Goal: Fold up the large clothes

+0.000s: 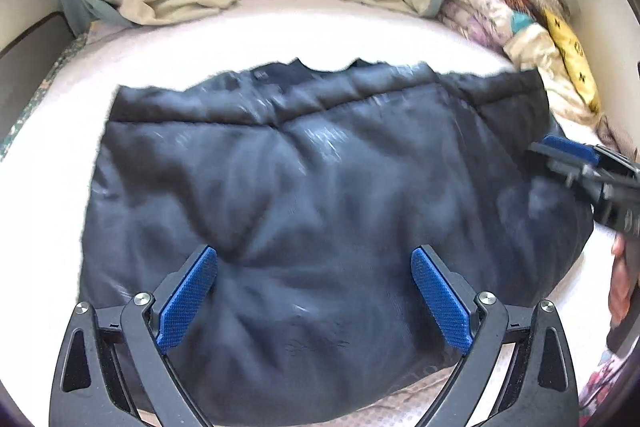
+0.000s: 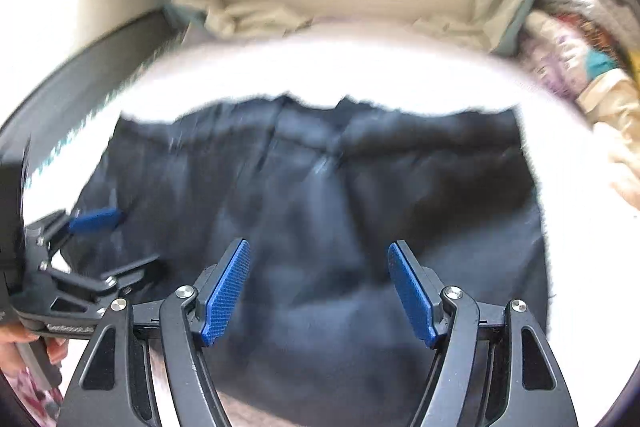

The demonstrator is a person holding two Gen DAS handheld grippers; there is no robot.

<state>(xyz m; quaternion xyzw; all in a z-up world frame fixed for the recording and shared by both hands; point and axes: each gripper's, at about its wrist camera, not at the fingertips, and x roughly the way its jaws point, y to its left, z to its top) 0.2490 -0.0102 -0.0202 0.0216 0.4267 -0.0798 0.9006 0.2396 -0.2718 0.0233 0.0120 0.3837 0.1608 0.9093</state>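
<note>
Hovering: left gripper (image 1: pixel 314 295), jaws spread wide, nothing between the pads
Right gripper (image 2: pixel 318 293): also parted wide, gripping nothing
Jacket (image 1: pixel 320 195): dark, puffy, lying flat on white bed (image 1: pixel 280 35), ahead of and beneath both finger pairs
Clutter: clothes pile (image 1: pixel 520 11), beyond the fingers, far right

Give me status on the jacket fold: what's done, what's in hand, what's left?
Done: the dark puffer jacket lies on the white bed as a compact rectangular bundle, apparently already folded over. In hand: nothing; left gripper and right gripper are both open above it. Left: possibly one more fold; blur hides detail.
</note>
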